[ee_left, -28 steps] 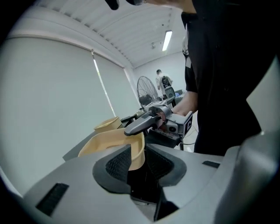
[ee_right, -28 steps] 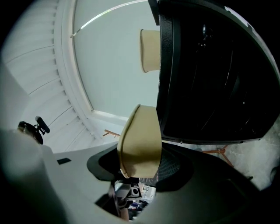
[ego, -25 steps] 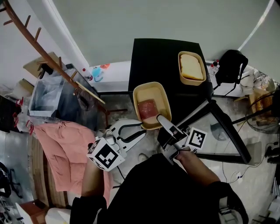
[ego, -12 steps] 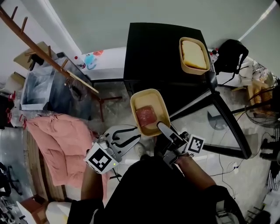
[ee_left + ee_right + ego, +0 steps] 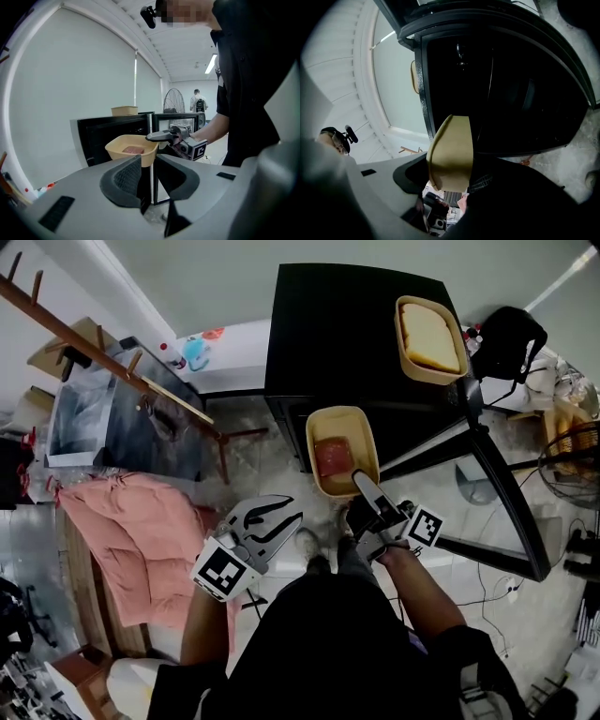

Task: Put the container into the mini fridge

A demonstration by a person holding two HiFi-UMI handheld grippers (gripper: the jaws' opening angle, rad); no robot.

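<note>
A tan container [image 5: 342,451] with a pink block inside hangs just in front of the black mini fridge [image 5: 356,324], whose door [image 5: 497,493] stands swung out to the right. My right gripper [image 5: 370,498] is shut on the container's near rim. In the right gripper view the container [image 5: 452,154] fills the gap between the jaws of the right gripper [image 5: 450,173], with the dark fridge cavity [image 5: 506,93] beyond. My left gripper [image 5: 262,521] hovers lower left, open and empty. The left gripper [image 5: 149,176] looks at the container [image 5: 132,149] from the side.
A second tan container [image 5: 429,338] sits on top of the fridge. A pink cloth [image 5: 131,531], a wooden rack [image 5: 112,362] and a clear box [image 5: 94,427] lie to the left. A black bag [image 5: 511,343] and a fan [image 5: 572,456] stand to the right.
The right gripper has sunk with the container, now lower in front of the fridge opening. The left gripper has dropped as well and rolled.
</note>
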